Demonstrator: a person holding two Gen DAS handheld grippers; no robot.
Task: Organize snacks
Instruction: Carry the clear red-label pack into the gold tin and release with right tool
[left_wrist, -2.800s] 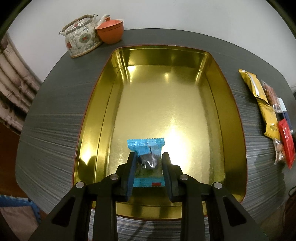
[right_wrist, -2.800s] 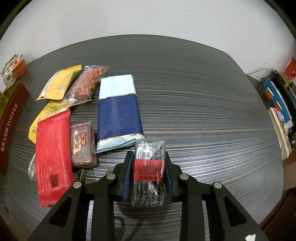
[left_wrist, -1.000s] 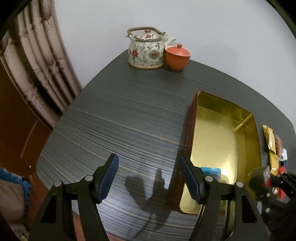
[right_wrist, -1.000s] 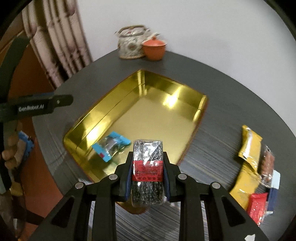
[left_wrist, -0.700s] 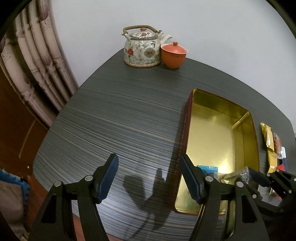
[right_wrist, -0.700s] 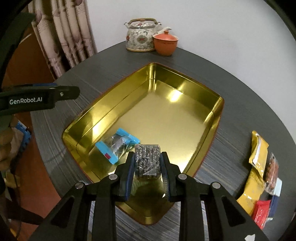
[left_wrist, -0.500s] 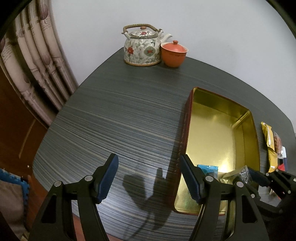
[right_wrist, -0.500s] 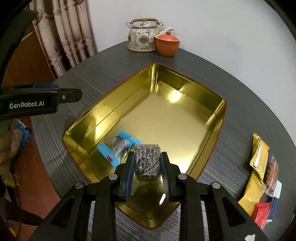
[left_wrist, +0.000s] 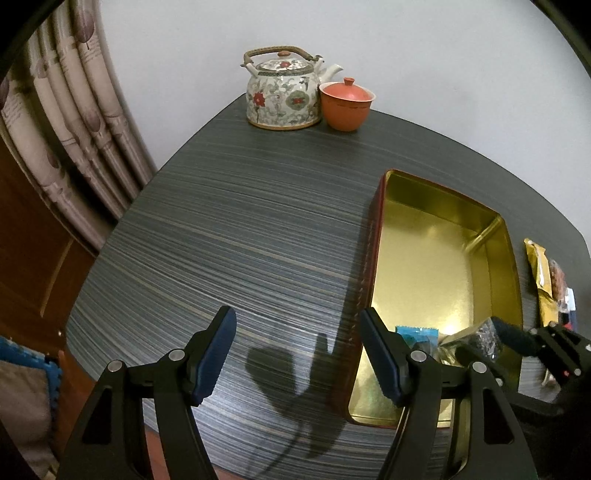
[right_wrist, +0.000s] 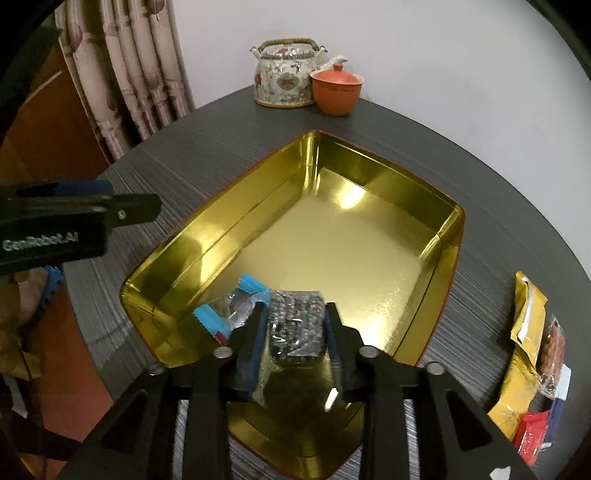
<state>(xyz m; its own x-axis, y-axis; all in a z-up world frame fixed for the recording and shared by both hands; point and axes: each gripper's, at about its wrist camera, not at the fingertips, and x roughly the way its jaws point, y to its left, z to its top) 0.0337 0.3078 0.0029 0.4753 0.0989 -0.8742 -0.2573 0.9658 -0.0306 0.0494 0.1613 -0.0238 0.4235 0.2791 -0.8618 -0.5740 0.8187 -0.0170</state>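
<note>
Right wrist view: right claw (right_wrist: 295, 334) newly loosened around dark snack pack (right_wrist: 297, 332) over gold tin (right_wrist: 448, 236); left claw (left_wrist: 297, 354) open, empty

Dark striped-grain table (left_wrist: 229, 236); plain pale wall (left_wrist: 424, 55) behind it; patterned curtain (left_wrist: 62, 122) and brown wood panelling (left_wrist: 26, 240) left of table.

Left wrist view looks steeply down over the dark striped surface (left_wrist: 236, 236) from its near left edge, the gold tin (left_wrist: 502, 258) off to its right. Right wrist view sits close above the tin's near end, facing the far wall. Both share the tin, teapot (left_wrist: 282, 94) and orange lidded cup (left_wrist: 347, 105).
</note>
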